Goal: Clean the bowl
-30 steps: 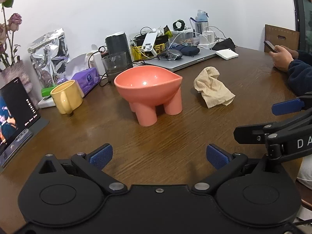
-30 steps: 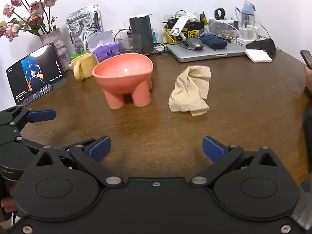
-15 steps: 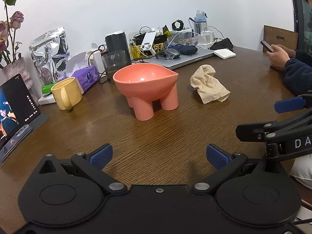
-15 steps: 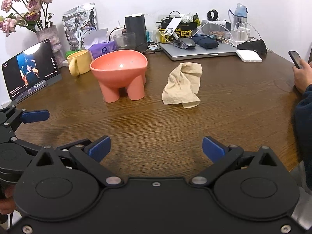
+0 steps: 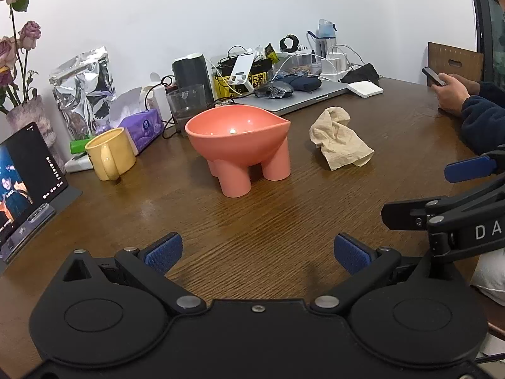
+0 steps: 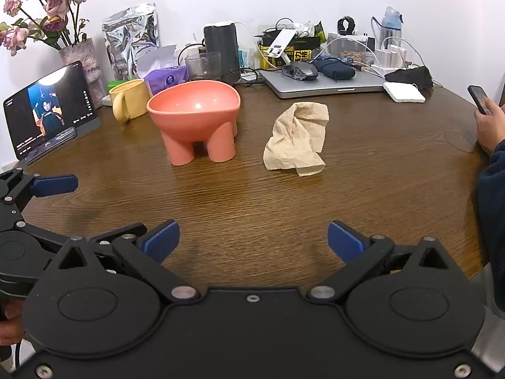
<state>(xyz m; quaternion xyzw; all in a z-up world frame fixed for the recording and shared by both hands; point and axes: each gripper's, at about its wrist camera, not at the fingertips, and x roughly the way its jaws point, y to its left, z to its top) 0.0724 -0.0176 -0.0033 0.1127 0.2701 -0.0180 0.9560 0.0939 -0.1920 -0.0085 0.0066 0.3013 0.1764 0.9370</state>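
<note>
A salmon-pink bowl (image 5: 237,135) on stubby legs stands upright on the brown wooden table (image 5: 284,221); the right wrist view shows the bowl (image 6: 194,117) left of centre. To its right lies a crumpled beige cloth (image 5: 339,140), also the cloth (image 6: 298,139) in the right wrist view. My left gripper (image 5: 257,252) hovers open over the near table, well short of the bowl, nothing between its blue pads. My right gripper (image 6: 252,241) is open too, empty, facing bowl and cloth from the near edge.
A yellow mug (image 5: 110,153), purple tissue pack (image 5: 143,128), glass (image 5: 186,102), tablet (image 6: 50,110) and vase of roses (image 6: 79,60) stand at left. Laptop (image 6: 322,82), mouse and cables crowd the back. A seated person's hand (image 6: 487,123) holds a phone at right.
Both grippers have drawn back a little from the table, so bowl and cloth look smaller and farther. Both stay open. Bowl and cloth have not moved.
</note>
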